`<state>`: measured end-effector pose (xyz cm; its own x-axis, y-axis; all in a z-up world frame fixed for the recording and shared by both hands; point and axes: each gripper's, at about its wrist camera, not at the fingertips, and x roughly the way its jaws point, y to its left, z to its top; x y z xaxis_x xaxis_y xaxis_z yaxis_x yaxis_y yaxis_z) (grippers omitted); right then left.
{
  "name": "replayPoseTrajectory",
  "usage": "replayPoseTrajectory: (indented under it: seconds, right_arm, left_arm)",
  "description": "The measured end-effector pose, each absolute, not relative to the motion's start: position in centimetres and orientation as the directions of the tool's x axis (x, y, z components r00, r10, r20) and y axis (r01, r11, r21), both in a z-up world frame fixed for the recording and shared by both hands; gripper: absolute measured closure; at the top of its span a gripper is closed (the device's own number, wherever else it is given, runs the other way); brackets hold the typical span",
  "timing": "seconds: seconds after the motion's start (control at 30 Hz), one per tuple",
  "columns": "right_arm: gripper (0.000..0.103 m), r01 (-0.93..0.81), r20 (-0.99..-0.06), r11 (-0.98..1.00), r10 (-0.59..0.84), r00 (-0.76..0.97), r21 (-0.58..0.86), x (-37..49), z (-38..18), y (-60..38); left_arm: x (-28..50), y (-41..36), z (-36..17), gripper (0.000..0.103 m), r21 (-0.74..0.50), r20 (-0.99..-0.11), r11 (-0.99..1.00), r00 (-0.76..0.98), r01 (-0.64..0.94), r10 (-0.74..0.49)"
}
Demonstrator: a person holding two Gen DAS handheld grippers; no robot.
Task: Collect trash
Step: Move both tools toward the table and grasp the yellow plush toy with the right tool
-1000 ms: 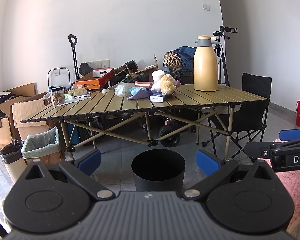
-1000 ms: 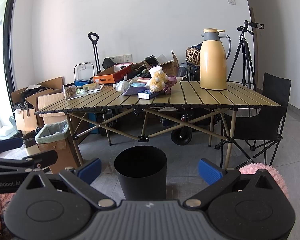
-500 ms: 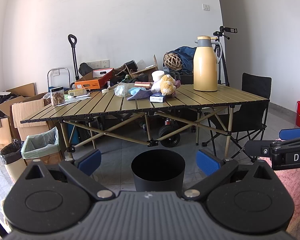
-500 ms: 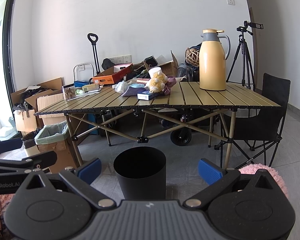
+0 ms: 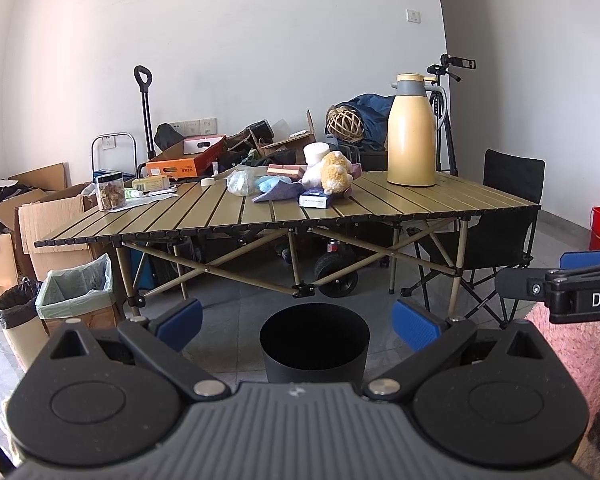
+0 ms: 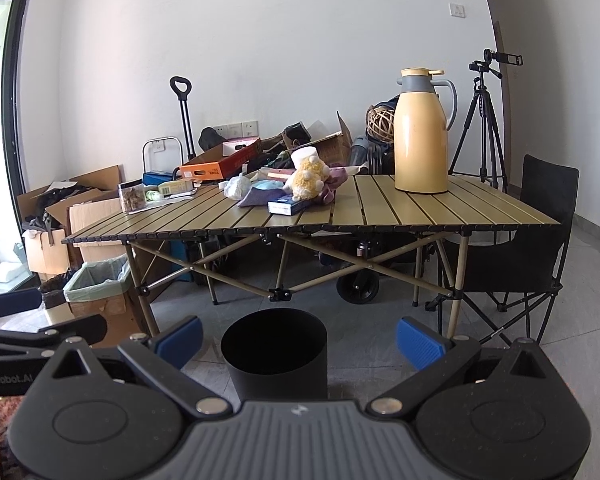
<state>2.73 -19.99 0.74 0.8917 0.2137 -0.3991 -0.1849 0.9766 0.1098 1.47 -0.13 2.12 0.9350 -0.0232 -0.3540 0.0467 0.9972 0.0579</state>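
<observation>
Left wrist view: left gripper (image 5: 298, 322) spread wide, nothing between the blue pads (image 5: 180, 318). Black bin (image 5: 314, 344) stands on the grey floor dead centre between the fingers, near side, in front of the folding table (image 5: 440, 206). On the table, mid-far: crumpled clear plastic bag (image 5: 239, 182), blue crumpled piece (image 5: 271, 183) on a purple cloth (image 5: 278, 194), small blue-white box (image 5: 316, 199), plush toy (image 5: 332, 172), all clustered and touching or just beside each other. Tall yellow thermos (image 5: 411, 132) upright at far right of the table; jar (image 5: 110, 192) at left. Lined cardboard box bin (image 5: 76, 294) on the floor left, under the table edge. Right gripper (image 5: 560, 284) pokes in from the right edge; cannot tell its opening from here. Right wrist view: right gripper (image 6: 300, 338) also wide, empty. Black bin (image 6: 274, 350) slightly left of centre between the pads, near floor. Same table clutter: plastic bag (image 6: 236, 187), box (image 6: 286, 206), plush toy (image 6: 306, 178), thermos (image 6: 420, 132) to the right. Tripod (image 6: 484, 120) and black folding chair (image 6: 540, 232) far right. Left gripper's finger (image 6: 44, 332) visible at left edge.
</observation>
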Motion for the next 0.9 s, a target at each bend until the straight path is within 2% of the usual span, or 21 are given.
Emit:
replayPoseTrajectory:
  seconds: [0.9]
  right_arm:
    - [0.000, -0.183, -0.385, 0.978, 0.207, 0.899, 0.098, 13.7, 1.0, -18.9]
  left_arm:
    - [12.8, 1.5, 2.3, 0.000, 0.038, -0.348, 0.999, 0.938, 0.031, -0.016]
